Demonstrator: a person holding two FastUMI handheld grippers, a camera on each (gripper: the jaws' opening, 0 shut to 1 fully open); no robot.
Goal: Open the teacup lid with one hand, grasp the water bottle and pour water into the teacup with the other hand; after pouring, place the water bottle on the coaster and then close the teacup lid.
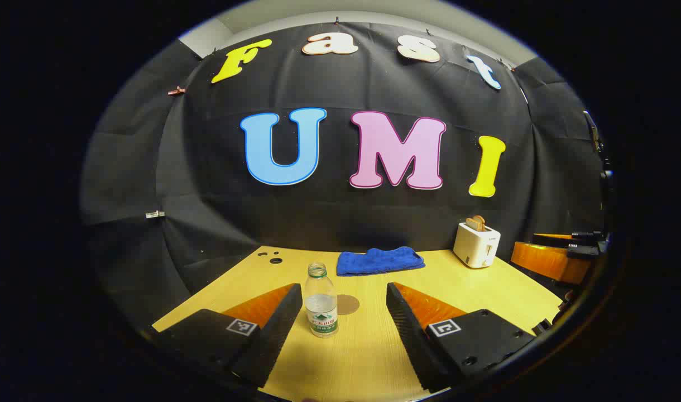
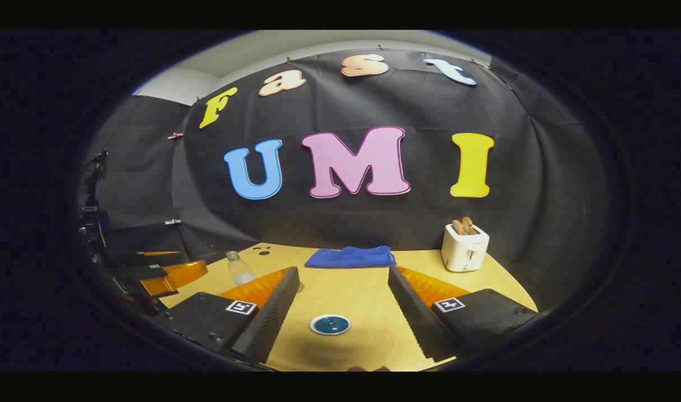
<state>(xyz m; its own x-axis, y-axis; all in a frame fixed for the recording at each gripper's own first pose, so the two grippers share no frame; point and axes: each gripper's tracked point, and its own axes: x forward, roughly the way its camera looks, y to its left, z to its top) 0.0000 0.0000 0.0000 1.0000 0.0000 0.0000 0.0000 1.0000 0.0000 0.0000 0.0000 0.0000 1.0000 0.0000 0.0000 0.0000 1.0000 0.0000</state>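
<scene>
Wooden table (image 1: pixel 485 290), pale yellow top, bearing at its far edge a folded blue towel (image 1: pixel 379 260) and a white toaster (image 1: pixel 476 244) with bread in its slots. Left gripper (image 1: pixel 343 329): fingers spread wide and empty, the uncapped water bottle (image 1: pixel 321 301) standing upright between them, a round coaster (image 1: pixel 347 304) just behind it. Right gripper (image 2: pixel 340 321): fingers spread wide, empty, the dark round teacup lid (image 2: pixel 330 324) on the table between them; teacup body hidden from above.
</scene>
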